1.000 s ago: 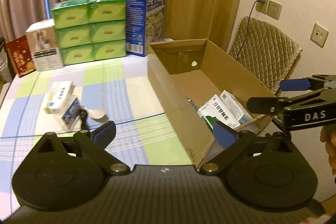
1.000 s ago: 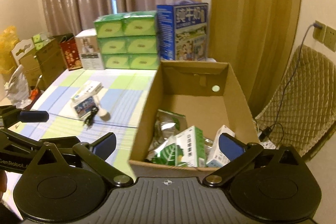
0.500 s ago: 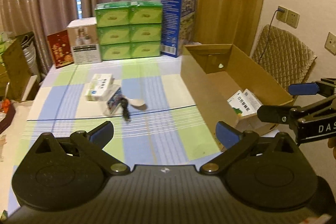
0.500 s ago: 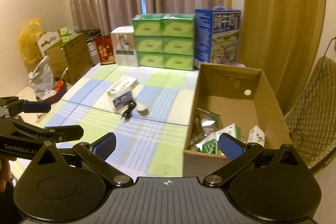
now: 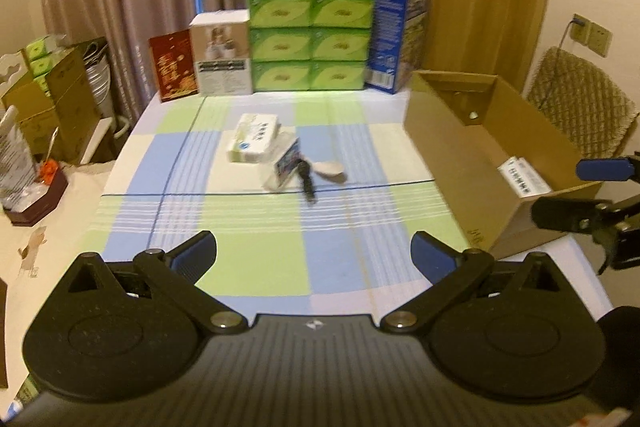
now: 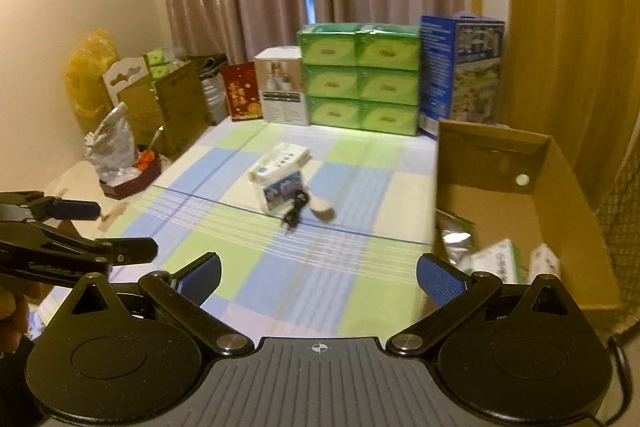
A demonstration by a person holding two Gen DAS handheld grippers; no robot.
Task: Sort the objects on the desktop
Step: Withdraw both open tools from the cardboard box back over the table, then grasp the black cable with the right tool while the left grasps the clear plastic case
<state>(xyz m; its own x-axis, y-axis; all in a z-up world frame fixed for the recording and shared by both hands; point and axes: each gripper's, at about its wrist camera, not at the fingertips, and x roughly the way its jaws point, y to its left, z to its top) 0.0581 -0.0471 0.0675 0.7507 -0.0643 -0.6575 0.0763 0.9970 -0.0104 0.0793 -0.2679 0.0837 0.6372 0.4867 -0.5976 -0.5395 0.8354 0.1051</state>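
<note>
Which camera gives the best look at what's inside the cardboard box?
The right wrist view: the cardboard box opens toward it, showing a foil packet and cartons. The left wrist view sees mostly its outer wall and one carton.

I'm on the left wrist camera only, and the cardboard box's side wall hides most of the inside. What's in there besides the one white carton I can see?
Observer: A silver foil pouch lies inside the cardboard box, against the wall nearest the table's middle.
Operator: Anything next to it?
Observer: Yes, a green-and-white carton sits just beside the pouch, toward the near end. It is blurred, so I can't read the print.
Operator: And off the table's left side, beyond my frame?
Observer: A yellow bag stands against the wall there.
</note>
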